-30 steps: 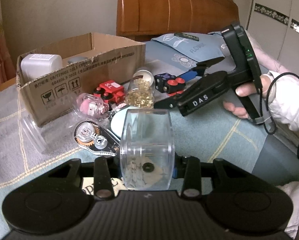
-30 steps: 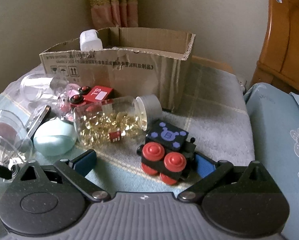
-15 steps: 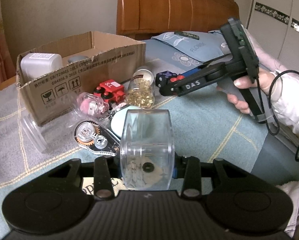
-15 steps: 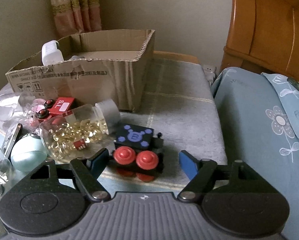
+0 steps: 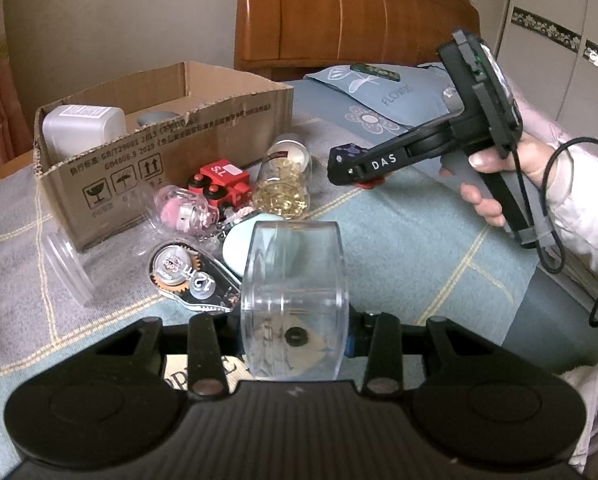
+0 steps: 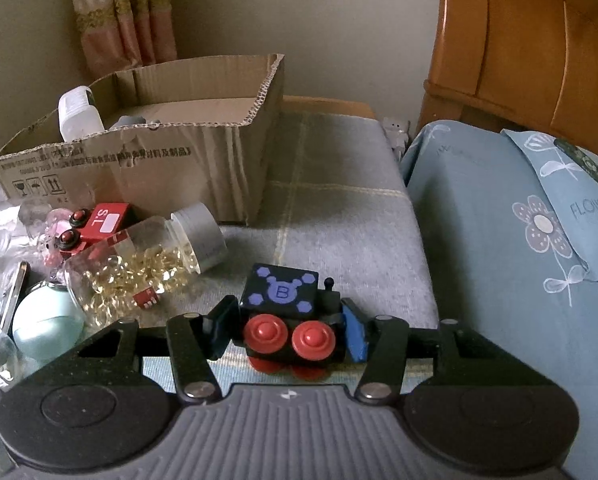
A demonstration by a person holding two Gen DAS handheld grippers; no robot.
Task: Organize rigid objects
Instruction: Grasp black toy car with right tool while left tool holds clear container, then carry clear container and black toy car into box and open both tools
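right claw (image 6: 285, 330) now closed onto black toy train (image 6: 289, 312), left claw (image 5: 295, 320) unchanged

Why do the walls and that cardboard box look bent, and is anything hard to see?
Both views: fisheye lenses curve edges. Left wrist: the clear plastic container in the left gripper glares. Right wrist: dim light, cardboard box soft-edged, black toy train sharp.

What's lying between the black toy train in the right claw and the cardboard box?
In the right wrist view, only bare grey checked blanket separates the black toy train from the cardboard box.
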